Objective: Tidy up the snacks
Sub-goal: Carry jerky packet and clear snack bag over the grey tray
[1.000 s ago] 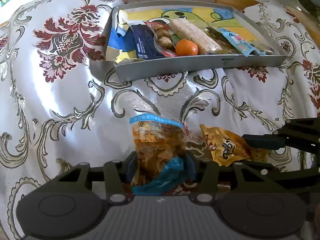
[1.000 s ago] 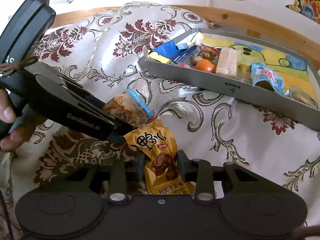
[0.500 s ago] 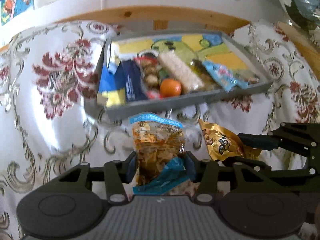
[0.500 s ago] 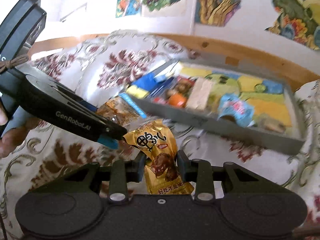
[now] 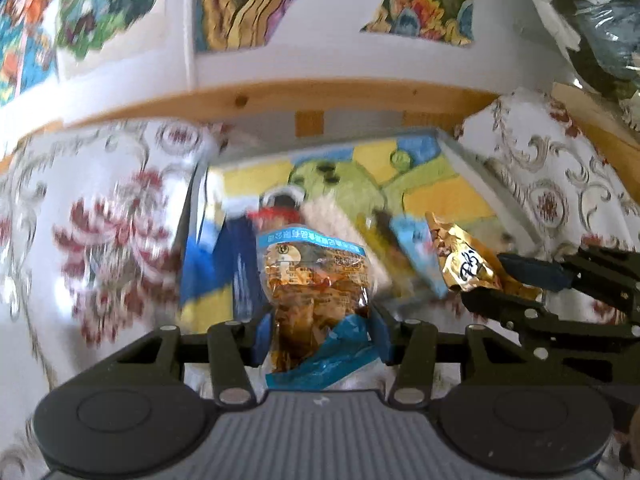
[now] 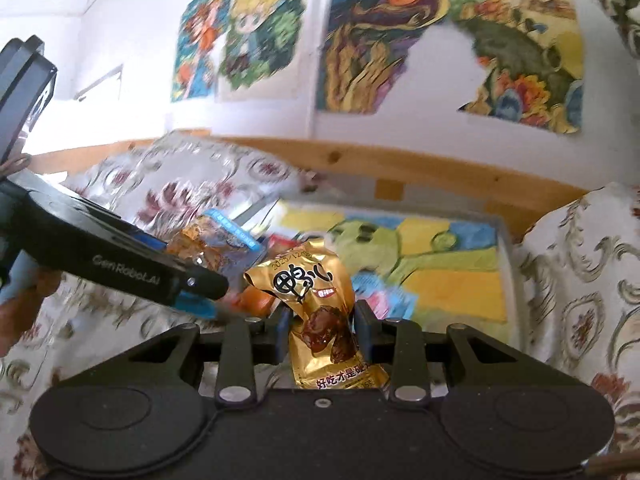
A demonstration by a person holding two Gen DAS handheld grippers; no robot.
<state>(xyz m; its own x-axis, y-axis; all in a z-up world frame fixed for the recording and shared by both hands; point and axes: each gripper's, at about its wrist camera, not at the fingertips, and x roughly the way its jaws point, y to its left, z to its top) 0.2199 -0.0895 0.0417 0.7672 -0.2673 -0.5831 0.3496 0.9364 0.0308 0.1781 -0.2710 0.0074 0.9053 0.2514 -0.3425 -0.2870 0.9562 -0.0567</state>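
My left gripper (image 5: 320, 334) is shut on a clear snack pouch with blue ends and brown contents (image 5: 316, 292), held up in the air. My right gripper (image 6: 322, 330) is shut on a gold snack packet with black characters (image 6: 320, 300). Both packets hang over the near part of the grey tray (image 5: 480, 176), whose bottom bears a green and yellow cartoon print (image 6: 440, 264). Several snacks lie blurred in the tray's left half (image 5: 236, 256). In the left wrist view the gold packet (image 5: 460, 260) and right gripper show at right; the right wrist view shows the left gripper (image 6: 200, 292) and pouch (image 6: 208, 244).
A white floral cloth (image 5: 100, 240) covers the surface around the tray (image 6: 576, 280). A wooden rail (image 5: 280, 100) runs behind the tray, with colourful pictures (image 6: 400, 40) on the white wall above. A hand (image 6: 24, 304) holds the left gripper.
Both grippers have risen and moved forward with their packets, from over the cloth to over the tray. The views now tilt up and show the wall.
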